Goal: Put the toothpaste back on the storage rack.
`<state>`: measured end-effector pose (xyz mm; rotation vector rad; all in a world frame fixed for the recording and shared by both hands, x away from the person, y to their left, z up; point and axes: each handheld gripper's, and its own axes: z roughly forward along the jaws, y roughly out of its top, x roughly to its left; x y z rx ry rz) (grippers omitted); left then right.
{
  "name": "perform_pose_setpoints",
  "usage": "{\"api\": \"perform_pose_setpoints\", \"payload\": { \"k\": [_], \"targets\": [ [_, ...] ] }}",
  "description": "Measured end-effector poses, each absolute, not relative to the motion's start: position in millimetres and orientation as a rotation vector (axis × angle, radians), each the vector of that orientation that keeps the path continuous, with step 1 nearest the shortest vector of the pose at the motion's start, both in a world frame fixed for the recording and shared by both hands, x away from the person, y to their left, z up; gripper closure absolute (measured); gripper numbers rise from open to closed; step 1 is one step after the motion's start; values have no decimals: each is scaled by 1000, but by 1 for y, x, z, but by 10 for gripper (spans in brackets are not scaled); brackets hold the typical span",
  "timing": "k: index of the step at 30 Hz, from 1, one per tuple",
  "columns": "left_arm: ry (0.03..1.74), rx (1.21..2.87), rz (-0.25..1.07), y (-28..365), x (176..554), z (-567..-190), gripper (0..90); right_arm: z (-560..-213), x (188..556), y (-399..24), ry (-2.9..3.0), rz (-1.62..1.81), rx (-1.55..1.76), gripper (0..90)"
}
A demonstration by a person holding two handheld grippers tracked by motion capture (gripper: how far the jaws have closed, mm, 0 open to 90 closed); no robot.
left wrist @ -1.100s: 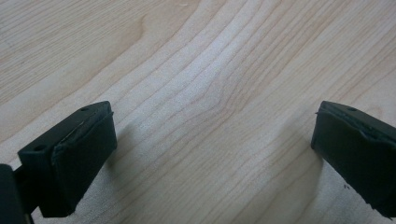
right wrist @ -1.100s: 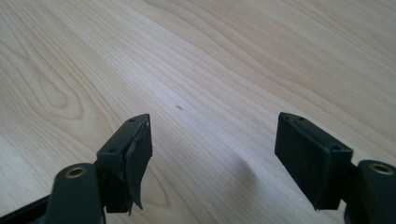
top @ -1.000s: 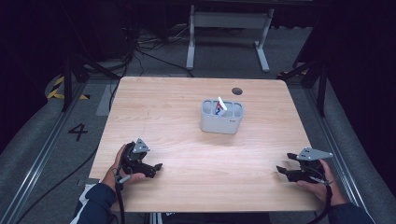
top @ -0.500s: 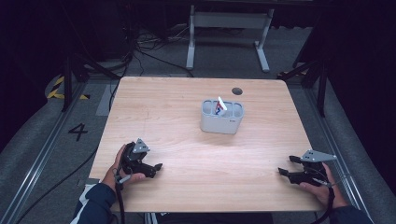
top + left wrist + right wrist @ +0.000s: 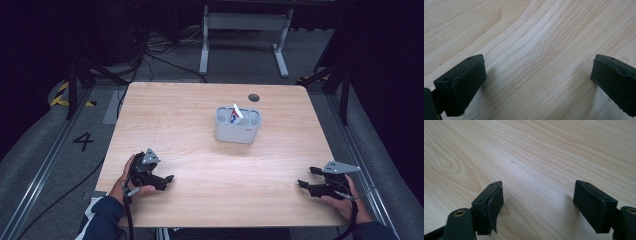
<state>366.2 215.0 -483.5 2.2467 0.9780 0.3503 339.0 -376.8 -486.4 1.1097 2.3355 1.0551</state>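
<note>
Resting on table point(image 5: 200, 125): left gripper point(image 5: 167, 180), right gripper point(image 5: 305, 178), jaws wide, empty; caddy point(image 5: 238, 125) contents indistinct.

The table point(image 5: 200, 125) is pale wood with a plain grain and a smooth, matt finish. On it stands a grey holder point(image 5: 238, 125) that looks like matt plastic. The left gripper point(image 5: 536, 82) and the right gripper point(image 5: 537, 202) have dull black pads point(image 5: 466, 87), rubbery and frayed at the edges.
</note>
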Motion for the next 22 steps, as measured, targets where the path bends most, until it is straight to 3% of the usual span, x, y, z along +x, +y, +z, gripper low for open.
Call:
{"api": "perform_pose_setpoints", "payload": {
  "k": [22],
  "targets": [
    [977,2248,351,215,366,-483,5,-486,341,-377,2338,1050,1115,222]
  ]
}}
